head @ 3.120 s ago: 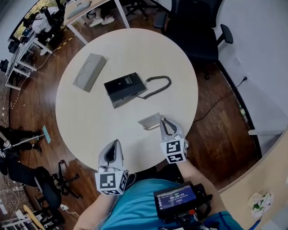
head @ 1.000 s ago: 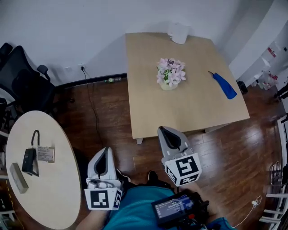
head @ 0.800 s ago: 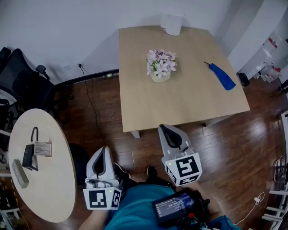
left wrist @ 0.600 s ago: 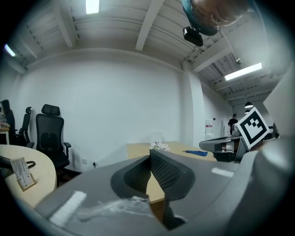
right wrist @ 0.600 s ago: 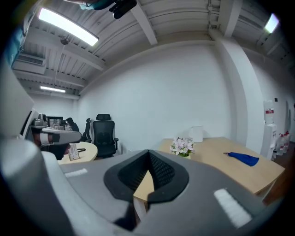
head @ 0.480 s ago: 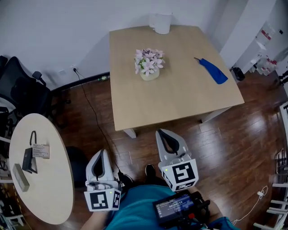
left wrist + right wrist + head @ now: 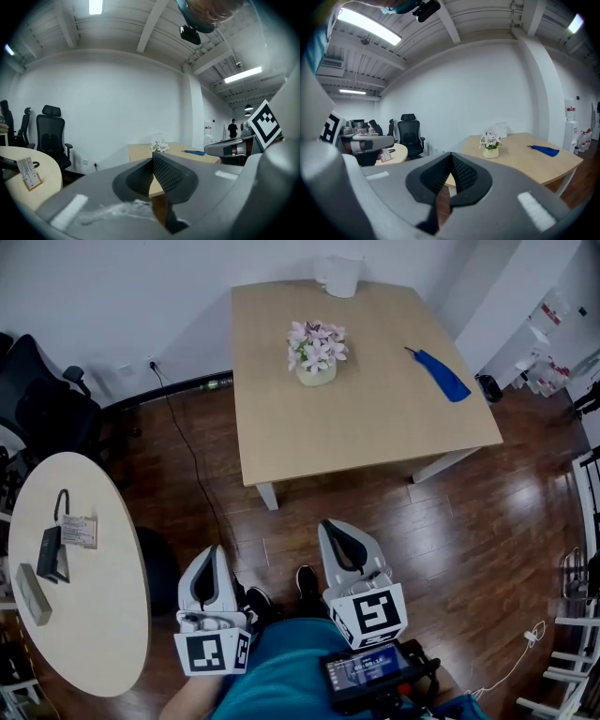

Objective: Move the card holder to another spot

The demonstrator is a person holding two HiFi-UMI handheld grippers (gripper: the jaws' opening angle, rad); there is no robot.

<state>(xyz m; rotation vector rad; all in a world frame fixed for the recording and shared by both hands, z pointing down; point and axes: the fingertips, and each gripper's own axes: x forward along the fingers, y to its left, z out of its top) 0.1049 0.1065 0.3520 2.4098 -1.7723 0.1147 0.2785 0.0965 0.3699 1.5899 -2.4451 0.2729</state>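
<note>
Standing clear of round tabletop (image 7: 94, 615); card holder (image 7: 80, 531) sits on it beside phone (image 7: 47, 554). Left gripper (image 7: 210, 557) and right gripper (image 7: 330, 531): fingers closed, empty. Placement likely done, hands idle.

**What I Couldn't Make Out**

In the head view the card holder (image 7: 79, 532) was too small for me to read its print. A white rack (image 7: 587, 521) was cut off by the right edge. Seen from my left tool (image 7: 153, 163), its closed jaws hid the square worktop's (image 7: 139, 152) near edge, and a distant person (image 7: 233, 127) was too small to make out.
</note>
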